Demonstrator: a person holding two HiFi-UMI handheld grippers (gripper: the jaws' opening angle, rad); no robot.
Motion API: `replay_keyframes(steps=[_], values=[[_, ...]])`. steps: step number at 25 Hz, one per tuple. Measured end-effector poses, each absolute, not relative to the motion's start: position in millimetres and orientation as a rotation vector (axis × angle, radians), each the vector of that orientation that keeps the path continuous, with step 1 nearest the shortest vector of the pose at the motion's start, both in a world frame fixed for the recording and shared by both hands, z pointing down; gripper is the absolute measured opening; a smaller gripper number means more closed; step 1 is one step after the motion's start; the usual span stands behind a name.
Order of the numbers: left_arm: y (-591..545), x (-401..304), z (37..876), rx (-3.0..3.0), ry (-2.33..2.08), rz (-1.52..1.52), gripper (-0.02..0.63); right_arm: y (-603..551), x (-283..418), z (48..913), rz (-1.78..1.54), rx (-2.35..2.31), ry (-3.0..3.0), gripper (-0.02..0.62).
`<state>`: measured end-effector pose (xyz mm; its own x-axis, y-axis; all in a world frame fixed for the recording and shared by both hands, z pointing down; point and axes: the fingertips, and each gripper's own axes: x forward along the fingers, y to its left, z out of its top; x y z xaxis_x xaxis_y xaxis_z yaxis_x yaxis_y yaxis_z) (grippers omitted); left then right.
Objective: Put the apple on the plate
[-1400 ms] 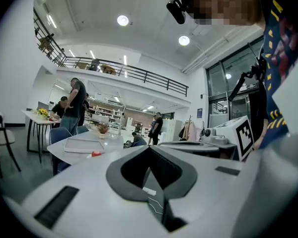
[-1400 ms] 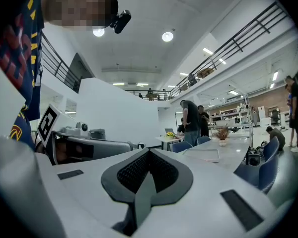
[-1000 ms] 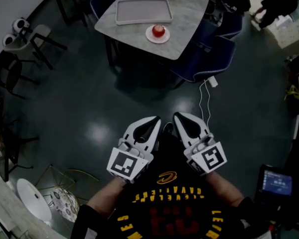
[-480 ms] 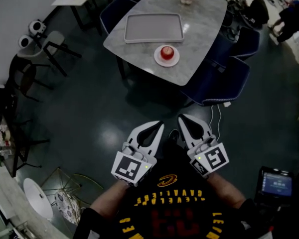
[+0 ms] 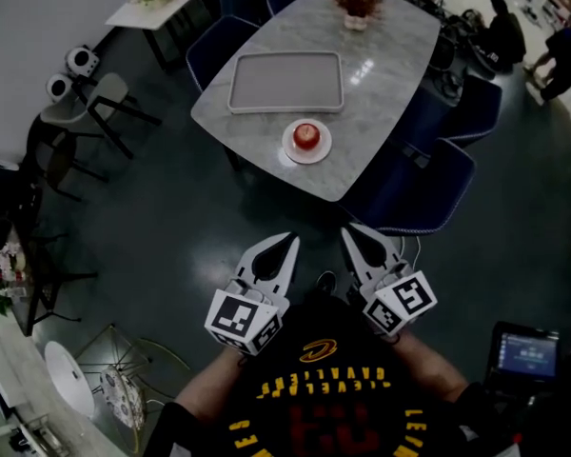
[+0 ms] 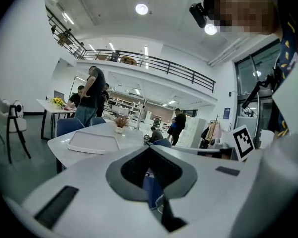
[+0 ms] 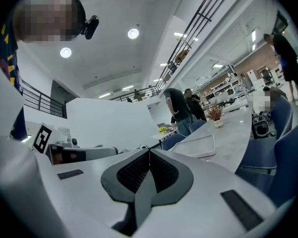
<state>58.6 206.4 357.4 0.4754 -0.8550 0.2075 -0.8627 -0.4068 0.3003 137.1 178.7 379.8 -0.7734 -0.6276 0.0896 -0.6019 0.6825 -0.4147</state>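
Observation:
A red apple (image 5: 306,135) rests on a small white plate (image 5: 291,149) near the front edge of a grey marble table (image 5: 381,93) in the head view. My left gripper (image 5: 291,242) and right gripper (image 5: 347,230) hang side by side over the dark floor, well short of the table, tips pointing toward it. Both are shut with nothing between the jaws. In the left gripper view the left gripper (image 6: 149,148) has its tips together, and the right gripper (image 7: 149,151) looks the same in its own view. Neither gripper view shows the apple.
A grey tray (image 5: 284,82) lies behind the plate, and a dried-flower vase (image 5: 356,6) stands at the table's far end. Blue chairs (image 5: 428,193) ring the table. A black-legged stool (image 5: 86,108) stands at left. People (image 6: 92,95) stand beyond the table.
Both grippers have moved across the floor toward the table, which now lies closer in the head view. The apple stays on its plate and both grippers stay shut.

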Motion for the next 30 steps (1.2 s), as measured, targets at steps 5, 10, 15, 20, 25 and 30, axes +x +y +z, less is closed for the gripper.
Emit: replay_keyframes(steps=[5,10,15,20,25,30], values=[[183.6,40.3,373.5,2.215,-1.57,-0.019,0.0,155.0,154.3,392.7,-0.773,-1.017,2.774,0.007],[171.7,35.2,377.2,2.155,-1.612,-0.057,0.0,135.7,168.6,395.6,-0.795,-1.041,2.744,0.008],[156.8,24.5,372.7,2.148,-1.639,-0.085,0.0,120.1,164.1,391.7,-0.799,-1.035,2.736,0.008],[131.2,4.8,390.8,2.076,-1.608,-0.119,0.0,94.3,164.5,402.5,-0.814,-1.088,2.719,0.008],[83.3,-18.2,419.2,2.045,-1.565,-0.09,0.0,55.8,161.8,423.8,-0.895,-1.173,2.696,0.008],[30.9,-34.2,464.1,1.998,-1.486,0.027,0.058,7.0,158.5,447.0,-0.977,-1.301,2.664,0.008]])
